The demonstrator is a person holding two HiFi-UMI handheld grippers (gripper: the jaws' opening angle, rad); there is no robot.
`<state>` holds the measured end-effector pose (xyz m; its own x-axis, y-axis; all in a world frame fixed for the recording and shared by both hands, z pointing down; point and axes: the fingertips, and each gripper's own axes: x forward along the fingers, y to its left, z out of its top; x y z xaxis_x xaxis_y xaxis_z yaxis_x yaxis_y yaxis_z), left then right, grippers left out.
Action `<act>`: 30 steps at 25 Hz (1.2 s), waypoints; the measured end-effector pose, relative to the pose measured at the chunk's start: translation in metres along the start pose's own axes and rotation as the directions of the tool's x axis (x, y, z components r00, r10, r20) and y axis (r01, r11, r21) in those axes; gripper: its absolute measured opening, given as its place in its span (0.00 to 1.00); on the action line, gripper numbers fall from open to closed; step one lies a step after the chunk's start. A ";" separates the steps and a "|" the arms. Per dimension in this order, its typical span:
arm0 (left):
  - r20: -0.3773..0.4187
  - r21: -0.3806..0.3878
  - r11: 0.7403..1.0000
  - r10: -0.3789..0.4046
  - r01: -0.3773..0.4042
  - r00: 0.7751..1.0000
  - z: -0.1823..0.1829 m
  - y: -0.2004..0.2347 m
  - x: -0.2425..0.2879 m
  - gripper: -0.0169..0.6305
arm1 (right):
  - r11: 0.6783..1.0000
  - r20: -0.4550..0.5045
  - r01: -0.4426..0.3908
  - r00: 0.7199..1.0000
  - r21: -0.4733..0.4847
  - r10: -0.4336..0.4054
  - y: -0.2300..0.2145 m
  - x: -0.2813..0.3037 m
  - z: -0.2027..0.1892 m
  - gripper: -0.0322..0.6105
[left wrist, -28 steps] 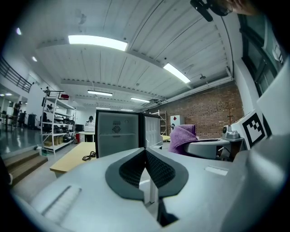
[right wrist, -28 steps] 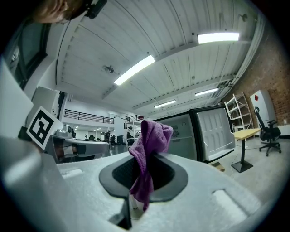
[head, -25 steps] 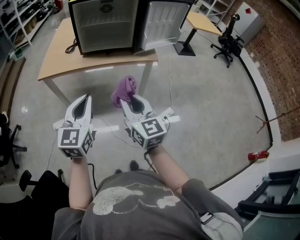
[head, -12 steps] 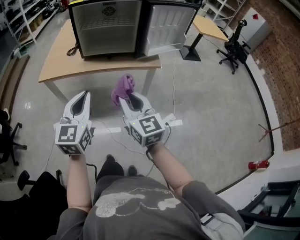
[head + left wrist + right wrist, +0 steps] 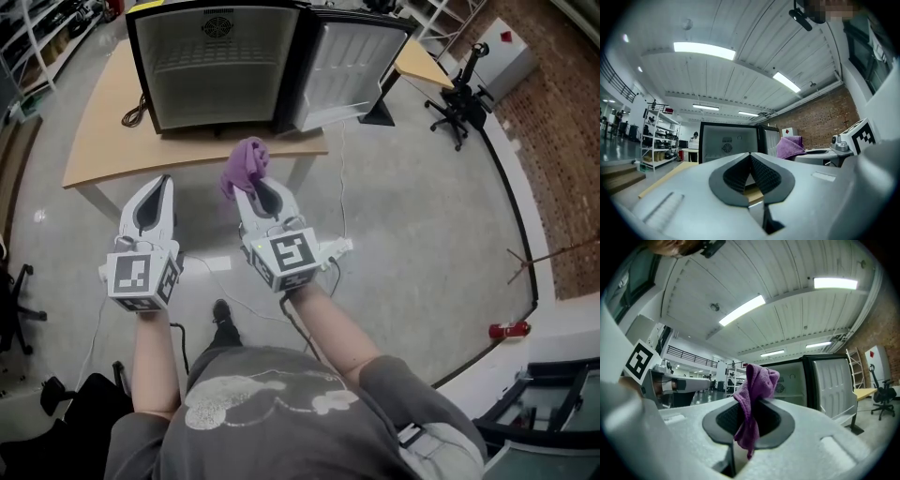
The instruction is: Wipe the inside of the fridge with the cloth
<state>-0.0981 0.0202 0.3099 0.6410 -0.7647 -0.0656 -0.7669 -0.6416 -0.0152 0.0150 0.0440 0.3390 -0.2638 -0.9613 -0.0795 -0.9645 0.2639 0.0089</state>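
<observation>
Head view: my right gripper (image 5: 253, 187) is clamped on the purple cloth (image 5: 246, 165), which bunches up past its tips. My left gripper (image 5: 160, 181), to the left of it, is closed and empty. Ahead of both grippers the fridge (image 5: 216, 66) stands on the table (image 5: 98, 127), its door (image 5: 361, 61) swung open to the right.

Left gripper view: the jaws meet at the tips with nothing between them. The fridge is straight ahead and the cloth is off to the right.

Right gripper view: the jaws pinch the cloth (image 5: 757, 380). A fold rises above them and a tail hangs below. The open fridge is beyond.
</observation>
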 end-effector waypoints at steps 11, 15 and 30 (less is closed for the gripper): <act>0.062 -0.013 1.000 -0.027 0.028 0.998 0.003 0.090 0.074 0.05 | 0.998 0.036 0.052 0.998 -0.025 -0.051 -0.009 0.116 -0.001 0.11; 0.006 -0.027 0.998 -0.056 0.056 0.998 -0.015 0.105 0.101 0.05 | 0.998 -0.061 0.064 0.996 -0.002 -0.064 -0.018 0.143 -0.025 0.11; -0.112 -0.040 0.999 0.031 -0.036 0.993 -0.058 0.140 0.196 0.05 | 0.995 -0.152 -0.057 0.986 0.083 0.069 -0.062 0.245 -0.063 0.11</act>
<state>-0.0780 -0.2227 0.3531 0.6164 -0.7861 0.0465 -0.7874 -0.6158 0.0274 0.0097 -0.2129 0.3821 -0.3288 -0.9415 0.0736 -0.9435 0.3240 -0.0694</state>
